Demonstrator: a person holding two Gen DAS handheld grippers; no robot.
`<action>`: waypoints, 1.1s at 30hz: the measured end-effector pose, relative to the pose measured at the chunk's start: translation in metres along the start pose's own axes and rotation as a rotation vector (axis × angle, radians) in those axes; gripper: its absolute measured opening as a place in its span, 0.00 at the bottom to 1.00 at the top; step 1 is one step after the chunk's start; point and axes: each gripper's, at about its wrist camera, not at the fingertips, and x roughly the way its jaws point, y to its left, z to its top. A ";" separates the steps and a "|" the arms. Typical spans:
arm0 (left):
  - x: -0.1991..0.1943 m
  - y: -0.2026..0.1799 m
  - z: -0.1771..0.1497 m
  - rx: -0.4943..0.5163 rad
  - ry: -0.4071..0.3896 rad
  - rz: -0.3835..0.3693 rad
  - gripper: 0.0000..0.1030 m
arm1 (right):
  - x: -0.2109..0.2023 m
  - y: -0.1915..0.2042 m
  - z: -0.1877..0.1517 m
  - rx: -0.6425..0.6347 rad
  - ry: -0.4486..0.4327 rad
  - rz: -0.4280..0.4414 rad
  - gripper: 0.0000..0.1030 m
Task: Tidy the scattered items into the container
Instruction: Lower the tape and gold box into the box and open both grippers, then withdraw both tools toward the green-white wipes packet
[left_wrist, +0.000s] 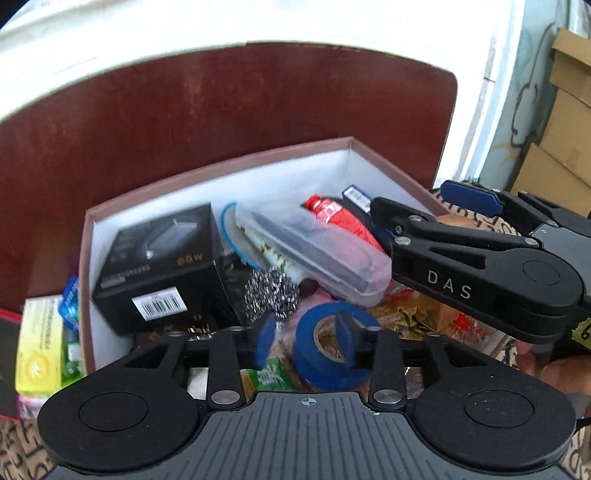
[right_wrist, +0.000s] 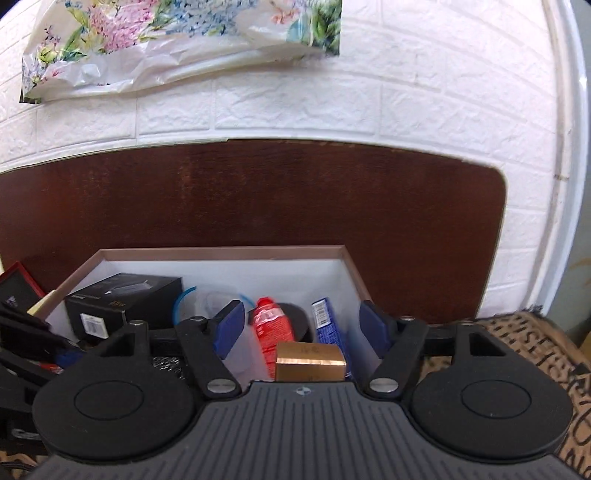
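Fingers of your left gripper stand apart over the near edge of the pink-rimmed, white-lined cardboard box, and the roll of blue tape sits between them; motion blur hides whether either pad touches it, so I cannot tell if you have a grip. Inside the box, at 10 o'clock from the tape, lies the black charger carton with a white barcode label. At 11 o'clock sits the silver steel-wool scourer, and at 12 o'clock the clear plastic case lies slanted across the pile. Behind that case, the red squeeze tube with a red cap points toward 11 o'clock. Outside the box's left wall, at 9 o'clock, a yellow packet stands on the patterned cloth. Your right gripper enters at 3 o'clock, its blue-padded fingers over the box's right rim. In the right wrist view, that gripper's 2 fingers are spread wide with nothing between them, poised above the box. Below them you see the red tube, a blue carton at 1 o'clock, and a small gold-coloured box nearest the camera. Behind everything stands a dark reddish wooden board.
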 end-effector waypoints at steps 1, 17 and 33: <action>-0.002 0.000 0.000 0.007 -0.013 0.005 0.60 | -0.004 -0.001 -0.001 0.007 -0.006 -0.004 0.72; -0.048 -0.024 -0.036 0.050 -0.120 0.071 0.96 | -0.071 0.004 -0.014 0.054 -0.039 -0.002 1.00; -0.095 -0.022 -0.084 -0.062 -0.093 0.086 0.97 | -0.122 0.047 -0.022 0.028 -0.027 0.064 1.00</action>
